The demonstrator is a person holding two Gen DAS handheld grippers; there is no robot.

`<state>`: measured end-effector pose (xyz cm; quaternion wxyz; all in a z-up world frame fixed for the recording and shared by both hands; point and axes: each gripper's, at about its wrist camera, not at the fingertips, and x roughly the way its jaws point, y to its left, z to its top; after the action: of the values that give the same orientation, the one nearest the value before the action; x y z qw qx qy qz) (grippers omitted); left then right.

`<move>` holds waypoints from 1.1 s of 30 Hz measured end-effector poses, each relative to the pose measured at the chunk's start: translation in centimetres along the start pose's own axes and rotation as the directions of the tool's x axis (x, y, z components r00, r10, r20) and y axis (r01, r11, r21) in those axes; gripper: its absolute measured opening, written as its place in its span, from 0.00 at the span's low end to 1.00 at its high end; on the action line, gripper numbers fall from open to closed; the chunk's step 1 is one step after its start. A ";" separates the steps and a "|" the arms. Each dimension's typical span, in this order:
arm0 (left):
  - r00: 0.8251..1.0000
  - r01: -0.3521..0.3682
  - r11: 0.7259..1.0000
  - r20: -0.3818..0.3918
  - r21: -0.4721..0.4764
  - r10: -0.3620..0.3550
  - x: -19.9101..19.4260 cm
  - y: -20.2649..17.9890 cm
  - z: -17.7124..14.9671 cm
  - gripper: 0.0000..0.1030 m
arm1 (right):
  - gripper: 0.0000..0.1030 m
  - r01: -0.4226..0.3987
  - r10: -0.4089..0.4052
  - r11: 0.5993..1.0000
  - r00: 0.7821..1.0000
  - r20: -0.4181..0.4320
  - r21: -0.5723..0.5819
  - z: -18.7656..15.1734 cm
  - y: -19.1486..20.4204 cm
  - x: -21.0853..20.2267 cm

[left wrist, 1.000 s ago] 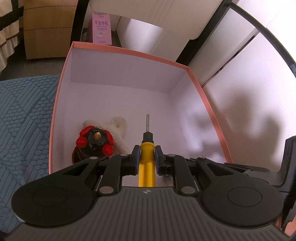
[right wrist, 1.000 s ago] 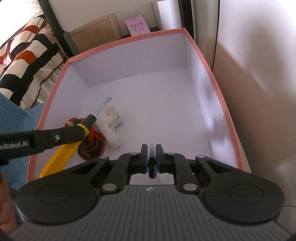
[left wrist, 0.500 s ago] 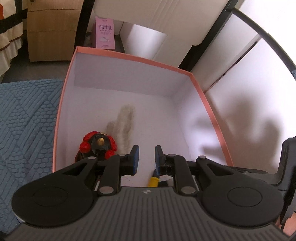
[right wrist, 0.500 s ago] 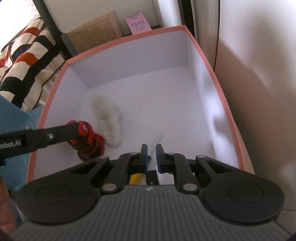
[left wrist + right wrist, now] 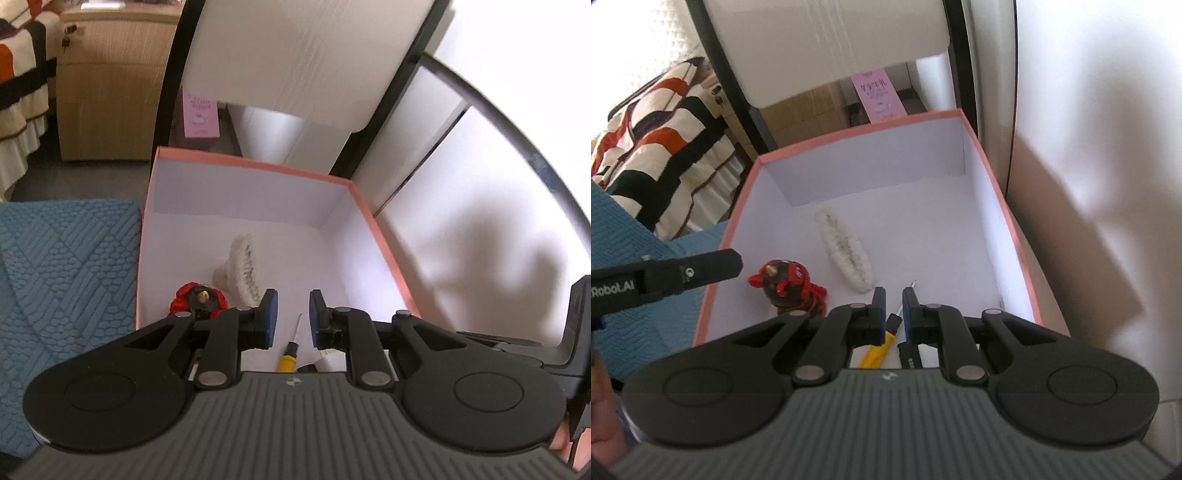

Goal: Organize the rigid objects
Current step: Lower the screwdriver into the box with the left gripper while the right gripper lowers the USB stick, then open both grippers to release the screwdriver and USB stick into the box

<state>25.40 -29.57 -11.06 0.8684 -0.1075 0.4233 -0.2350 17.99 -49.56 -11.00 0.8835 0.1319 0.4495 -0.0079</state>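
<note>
A pink-rimmed white box (image 5: 243,161) (image 5: 857,131) holds a yellow-handled screwdriver (image 5: 290,354) (image 5: 886,332), a red and black figurine (image 5: 197,300) (image 5: 786,284) and a white toothed hair claw (image 5: 242,269) (image 5: 846,251). The screwdriver lies on the box floor at the near end. My left gripper (image 5: 291,317) is open and empty above it. My right gripper (image 5: 894,308) is slightly open and empty, also above the screwdriver. A black and white object (image 5: 916,354) lies beside the screwdriver handle, mostly hidden.
A blue textured mat (image 5: 62,266) lies left of the box. A white wall (image 5: 1089,147) stands right of the box. A wooden cabinet (image 5: 107,92) and a pink carton (image 5: 199,114) stand beyond it. A striped bedcover (image 5: 657,140) is at the left.
My left gripper opened and let the screwdriver drop into the box, then pulled back and up. The hair claw shifted farther into the box. My right gripper opened slightly.
</note>
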 end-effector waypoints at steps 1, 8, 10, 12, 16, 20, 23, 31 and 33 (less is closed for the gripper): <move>1.000 0.004 1.000 0.008 0.002 -0.004 -0.6 -0.2 0.0 0.19 | 0.13 -0.001 0.001 1.000 1.000 0.008 0.000 -0.1 0.1 -0.5; 0.998 0.010 1.000 0.058 0.014 -0.011 -4.5 -1.4 -0.6 0.19 | 0.13 -0.015 0.017 0.999 0.999 0.047 -0.028 -0.9 1.7 -3.8; 0.998 0.010 1.000 0.069 0.020 -0.011 -5.4 -1.8 -0.7 0.19 | 0.13 -0.017 0.019 0.999 0.998 0.061 -0.030 -1.2 2.2 -4.7; 0.997 0.012 1.000 0.082 0.024 -0.013 -6.3 -2.1 -0.9 0.19 | 0.13 -0.018 0.020 0.999 0.997 0.073 -0.030 -1.5 2.4 -5.5; 0.995 0.002 0.999 0.104 0.034 -0.006 -8.1 -2.5 -1.3 0.19 | 0.13 -0.023 0.026 0.999 0.996 0.088 -0.036 -2.0 3.0 -6.8; 0.993 -0.007 0.999 0.121 0.036 0.003 -9.8 -2.6 -1.8 0.19 | 0.13 -0.029 0.033 0.999 0.994 0.103 -0.045 -2.6 3.5 -8.0; 0.991 -0.013 0.999 0.132 0.036 0.008 -11.0 -2.6 -2.1 0.19 | 0.13 -0.034 0.039 0.998 0.992 0.116 -0.050 -3.1 4.0 -9.0; 0.989 -0.016 0.999 0.146 0.049 0.008 -13.3 -2.8 -3.2 0.19 | 0.13 -0.035 0.042 0.998 0.988 0.148 -0.051 -4.5 4.8 -11.4; 0.989 -0.017 0.999 0.148 0.046 0.010 -13.6 -2.8 -3.5 0.19 | 0.13 -0.035 0.044 0.998 0.988 0.151 -0.056 -4.8 4.9 -11.7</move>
<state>14.59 -25.20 -2.83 0.9012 -0.1013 0.3528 -0.2305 7.82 -44.92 -3.25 0.9184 0.1161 0.3781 0.0116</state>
